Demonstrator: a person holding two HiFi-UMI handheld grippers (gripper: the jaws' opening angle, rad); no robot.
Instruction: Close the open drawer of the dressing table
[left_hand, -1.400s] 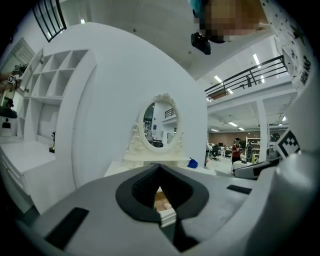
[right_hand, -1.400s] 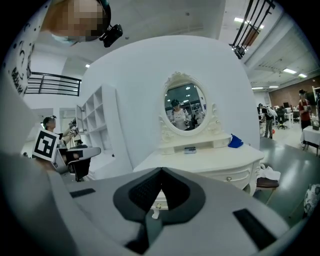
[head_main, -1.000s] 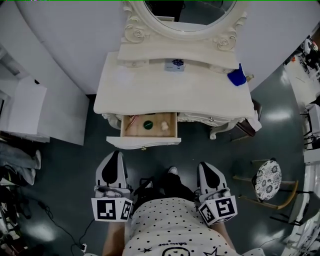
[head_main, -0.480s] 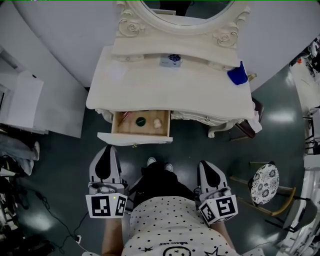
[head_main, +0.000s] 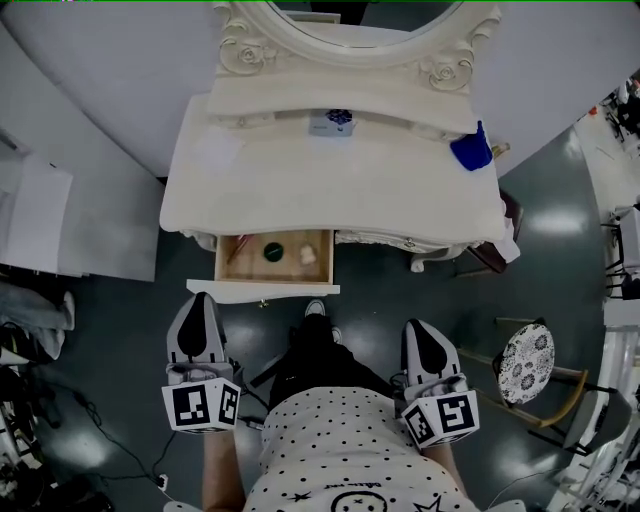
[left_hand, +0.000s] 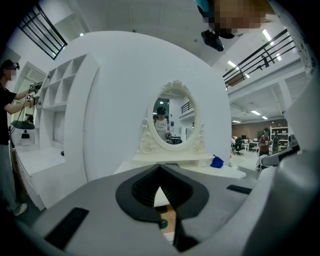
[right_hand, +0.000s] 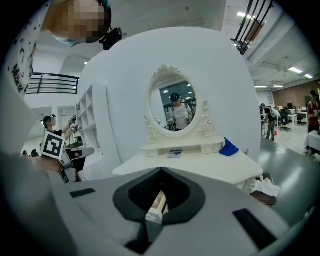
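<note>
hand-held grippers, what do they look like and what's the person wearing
Both match: the left hand-held gripper and right hand-held gripper have pale grey shells tapering to a point, each with a black teardrop patch on its upper face. At the back each carries a white cube with black square markers. The person wears a white shirt with black dots.

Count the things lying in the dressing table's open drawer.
3: a reddish stick at the left of the drawer, a dark round thing in the middle, a pale lump at the right. The tabletop overhangs the drawer's back, so more may be hidden.
</note>
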